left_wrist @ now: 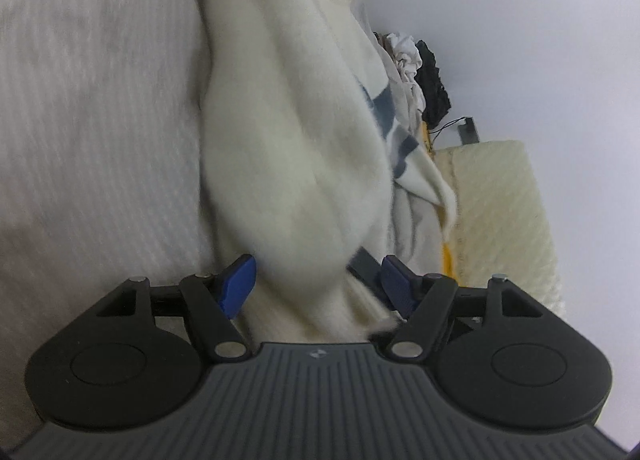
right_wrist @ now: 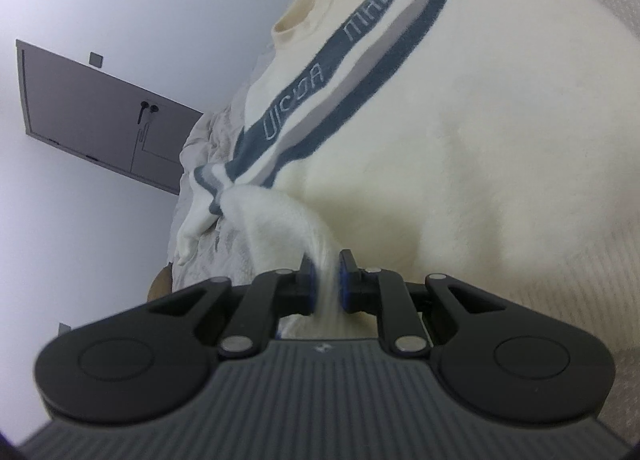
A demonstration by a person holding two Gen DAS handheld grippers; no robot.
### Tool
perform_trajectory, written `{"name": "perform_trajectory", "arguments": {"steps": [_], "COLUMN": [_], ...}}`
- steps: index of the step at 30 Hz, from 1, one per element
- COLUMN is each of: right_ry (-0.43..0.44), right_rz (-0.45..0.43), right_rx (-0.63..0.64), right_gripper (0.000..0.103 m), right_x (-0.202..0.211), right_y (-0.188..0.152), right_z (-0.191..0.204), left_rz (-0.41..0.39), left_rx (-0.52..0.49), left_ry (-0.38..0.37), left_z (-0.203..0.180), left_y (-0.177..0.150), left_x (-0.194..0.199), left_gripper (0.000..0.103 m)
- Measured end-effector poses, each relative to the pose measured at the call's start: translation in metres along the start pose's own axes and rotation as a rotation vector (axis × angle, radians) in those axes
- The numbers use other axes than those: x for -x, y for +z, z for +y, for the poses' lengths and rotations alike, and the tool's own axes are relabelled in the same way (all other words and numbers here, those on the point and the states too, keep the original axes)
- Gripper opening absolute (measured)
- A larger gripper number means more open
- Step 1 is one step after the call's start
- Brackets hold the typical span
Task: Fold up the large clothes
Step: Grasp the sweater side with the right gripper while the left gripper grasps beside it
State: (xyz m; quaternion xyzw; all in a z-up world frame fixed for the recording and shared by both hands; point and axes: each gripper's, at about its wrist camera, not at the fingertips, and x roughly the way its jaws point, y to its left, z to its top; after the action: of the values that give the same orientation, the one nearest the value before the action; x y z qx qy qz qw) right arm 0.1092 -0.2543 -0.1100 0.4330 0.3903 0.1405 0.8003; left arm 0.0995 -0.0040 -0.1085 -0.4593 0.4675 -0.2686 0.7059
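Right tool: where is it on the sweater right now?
In the right wrist view, the right tool is shut on a bunched fold of the cream sweater, just below the left end of the navy stripe.

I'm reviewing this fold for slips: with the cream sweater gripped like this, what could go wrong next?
1. The right claw pinches only a thin bunch of the fuzzy cream sweater; a pull might slide it free.
2. The left claw is open around a thick sleeve fold; closing may catch extra layers or miss the edge.
3. A pile of other clothes lies just behind; dragging could snag it.
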Motion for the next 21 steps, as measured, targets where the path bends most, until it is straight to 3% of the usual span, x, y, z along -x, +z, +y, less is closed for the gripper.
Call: {"name": "perform_trajectory", "arguments": {"steps": [5,7,9,12,16,19,21], "right_ry": [0.023,0.026,0.027,0.029,0.066,0.132,0.160], "right_rz": [0.010,0.010,0.008,-0.001,-0.005,0.025,0.043], "right_rx": [-0.060,-0.063,-0.061,-0.057,-0.013,0.048,0.114], "right_gripper": [0.016,0.016,0.017,0.017,0.019,0.032,0.033], "right_x": [0.000,0.001,0.003,0.008,0.014,0.015,0.018], "right_y": [-0.002,-0.004,-0.005,-0.001,0.000,-0.004,-0.010], "right_z": [-0.007,-0.006,-0.005,-0.005,0.003,0.015,0.029], "left_rz": [0.008,0.013,0.008,-0.037,-0.113,-0.195,-0.229], "left_rx": [0.085,0.070,0.031,-0.012,-0.037,-0.082,-0.084], "left_ry": [-0.050,-0.048,-0.031,-0.013,-0.008,-0.001,0.013], "left_z": [0.009,0.007,0.000,-0.015,-0.028,-0.042,-0.045], "left_y": [-0.008,-0.011,-0.014,-0.015,-0.018,-0.029,-0.032], "left_x": [-0.010,-0.014,-0.013,-0.007,0.029,0.067,0.095], "left_gripper": [0.071,0.059,0.035,0.011,0.008,0.007,0.006]}}
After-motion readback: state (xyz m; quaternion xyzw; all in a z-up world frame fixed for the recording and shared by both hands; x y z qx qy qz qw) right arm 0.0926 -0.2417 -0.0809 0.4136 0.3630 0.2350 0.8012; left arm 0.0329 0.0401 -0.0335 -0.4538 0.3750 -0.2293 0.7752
